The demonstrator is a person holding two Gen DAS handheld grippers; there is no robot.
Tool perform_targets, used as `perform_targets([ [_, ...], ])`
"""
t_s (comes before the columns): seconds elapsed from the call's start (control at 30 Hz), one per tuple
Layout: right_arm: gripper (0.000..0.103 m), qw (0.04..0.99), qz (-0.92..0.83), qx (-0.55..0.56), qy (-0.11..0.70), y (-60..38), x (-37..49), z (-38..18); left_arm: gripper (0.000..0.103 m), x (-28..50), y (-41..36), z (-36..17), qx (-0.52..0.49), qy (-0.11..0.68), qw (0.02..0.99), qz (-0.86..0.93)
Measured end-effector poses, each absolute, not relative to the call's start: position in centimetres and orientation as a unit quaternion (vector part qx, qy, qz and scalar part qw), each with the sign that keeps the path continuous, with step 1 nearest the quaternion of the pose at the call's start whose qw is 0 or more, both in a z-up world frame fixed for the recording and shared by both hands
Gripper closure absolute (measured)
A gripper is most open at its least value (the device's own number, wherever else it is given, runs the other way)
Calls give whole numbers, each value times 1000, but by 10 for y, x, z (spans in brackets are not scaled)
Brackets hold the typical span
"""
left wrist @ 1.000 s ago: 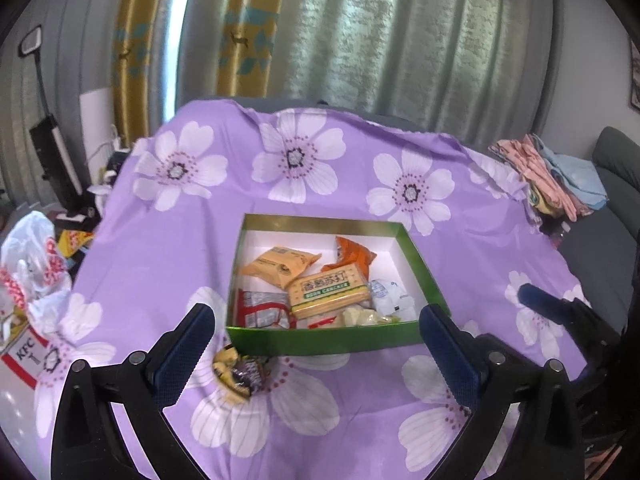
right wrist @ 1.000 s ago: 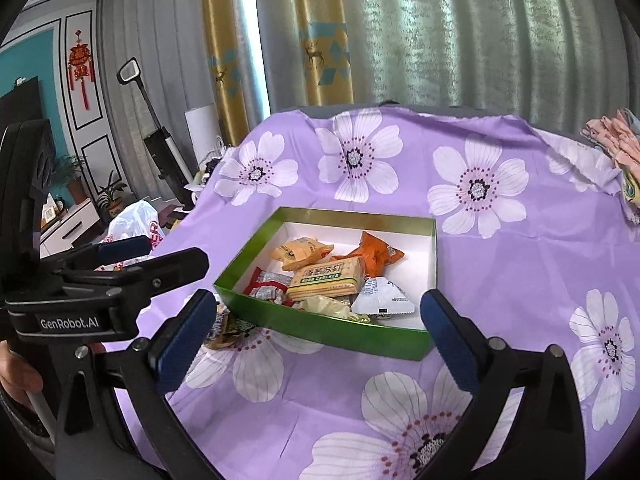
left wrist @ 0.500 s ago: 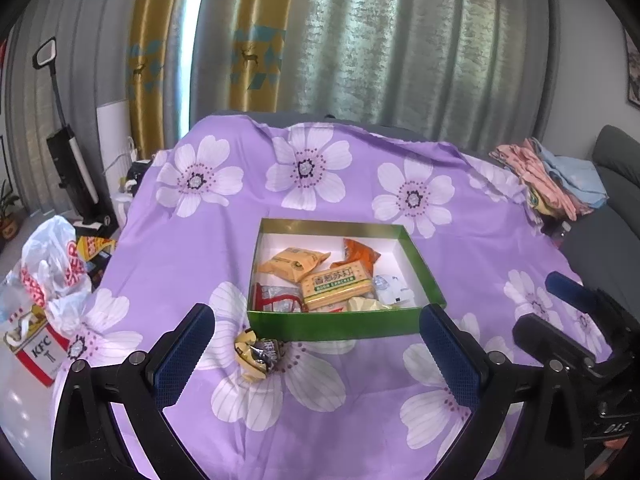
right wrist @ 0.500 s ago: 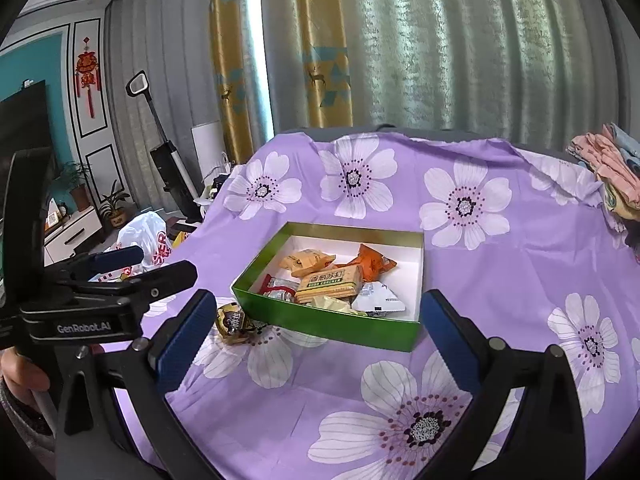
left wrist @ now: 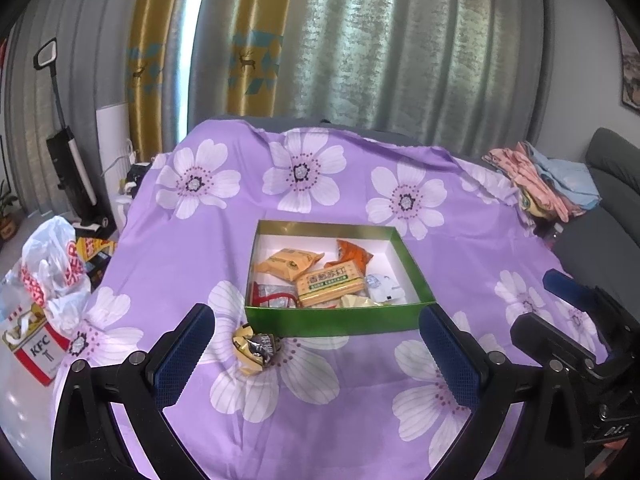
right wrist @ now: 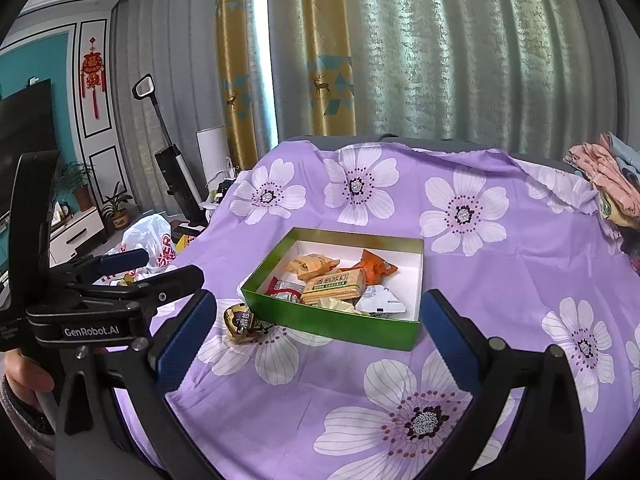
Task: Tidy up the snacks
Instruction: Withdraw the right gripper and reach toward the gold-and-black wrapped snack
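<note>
A green box (left wrist: 340,321) (right wrist: 332,325) sits on the purple flowered cloth and holds several snack packets, among them a yellow cracker pack (left wrist: 331,284) (right wrist: 334,285). One gold and black snack (left wrist: 256,347) (right wrist: 242,321) lies on the cloth outside the box's near left corner. My left gripper (left wrist: 316,360) is open and empty, well back from the box. My right gripper (right wrist: 316,344) is open and empty, also back from the box. The left gripper also shows at the left in the right wrist view (right wrist: 120,280).
A table under the purple cloth (left wrist: 200,240) drops off at its left edge. Plastic bags and a KFC box (left wrist: 36,348) lie on the floor at left. A pile of folded clothes (left wrist: 540,184) sits at the far right. A grey sofa (left wrist: 612,184) stands beyond.
Both grippers have pulled back and up from the box, which looks smaller now. The loose snack and the box have not moved. Both grippers stay open.
</note>
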State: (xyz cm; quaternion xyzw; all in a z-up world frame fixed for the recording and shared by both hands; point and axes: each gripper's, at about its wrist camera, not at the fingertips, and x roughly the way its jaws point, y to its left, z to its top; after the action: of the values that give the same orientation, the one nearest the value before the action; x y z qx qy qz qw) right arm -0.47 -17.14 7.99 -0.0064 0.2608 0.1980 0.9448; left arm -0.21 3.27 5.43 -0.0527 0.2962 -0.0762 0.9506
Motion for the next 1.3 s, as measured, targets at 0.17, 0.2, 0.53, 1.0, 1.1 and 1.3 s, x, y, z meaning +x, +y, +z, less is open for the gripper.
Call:
perform_targets([
  [0.17,0,945,200,-9,259,-171,-6,80,1,-5,34,56,-53,295,951,-78],
  [0.2,0,945,199,-9,259,-170,-7,80,1,-5,34,56,-53,295,951,-78],
  [0.53,0,940,206,-16,270,-161,-6,76,1,-5,41,50,-63,303,948,-75],
  [1.0,0,924,220,-37,309,-131,11,45,1,17,75,5,-111,352,927,-63],
  [1.1,0,918,225,-43,323,-122,17,34,1,23,85,-7,-127,365,920,-62],
  [1.3,0,907,235,-53,346,-105,28,14,1,31,100,-26,-148,384,909,-65],
])
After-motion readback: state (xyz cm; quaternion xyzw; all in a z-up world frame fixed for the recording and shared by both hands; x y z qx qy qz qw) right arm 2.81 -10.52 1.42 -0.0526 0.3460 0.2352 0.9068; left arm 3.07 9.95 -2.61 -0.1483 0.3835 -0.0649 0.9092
